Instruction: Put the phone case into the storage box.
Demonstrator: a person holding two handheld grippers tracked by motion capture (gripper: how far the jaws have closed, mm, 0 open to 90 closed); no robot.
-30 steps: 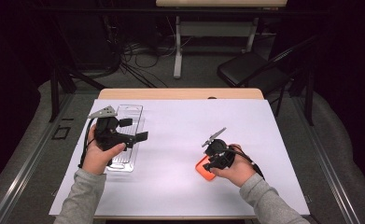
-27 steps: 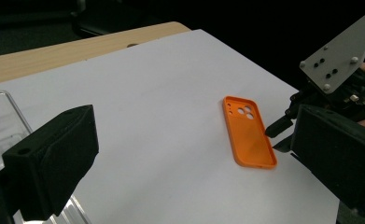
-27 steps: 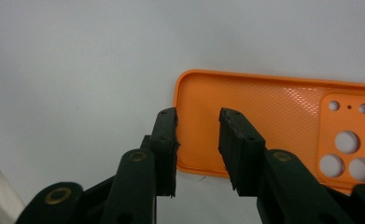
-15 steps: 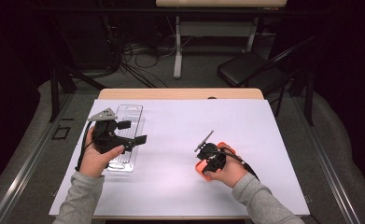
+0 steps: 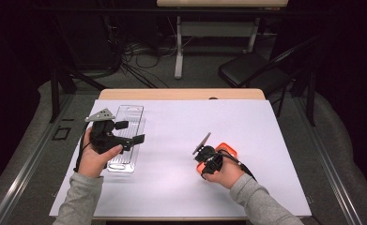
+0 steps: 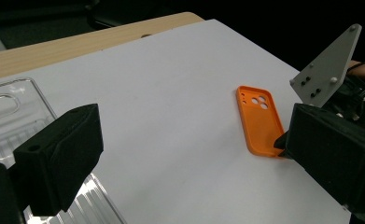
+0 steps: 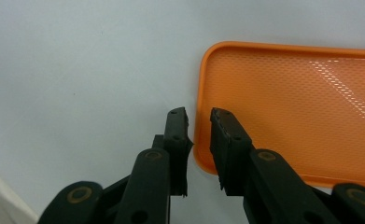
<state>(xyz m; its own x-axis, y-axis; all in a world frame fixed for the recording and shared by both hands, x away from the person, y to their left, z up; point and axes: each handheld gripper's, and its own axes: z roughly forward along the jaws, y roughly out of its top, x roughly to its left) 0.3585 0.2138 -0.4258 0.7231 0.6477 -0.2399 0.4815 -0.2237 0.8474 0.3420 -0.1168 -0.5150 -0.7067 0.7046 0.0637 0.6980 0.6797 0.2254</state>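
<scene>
Right hand-held gripper (image 7: 199,123), jaws just closing and narrowly parted, straddles the near edge of the flat orange plastic phone case (image 7: 292,107); the case's long axis runs away from it.

**Open sheet in the middle, things at each side**

Between the clear plastic tray (image 5: 125,140) on the left and the orange phone case (image 5: 222,152) on the right, the white table sheet (image 5: 172,136) lies bare, giving a wide lane. The left gripper (image 5: 129,132) hangs over the tray, blocking the way above it. The right gripper (image 7: 199,126) straddles the case's rim. The sheet's far half is free.
</scene>
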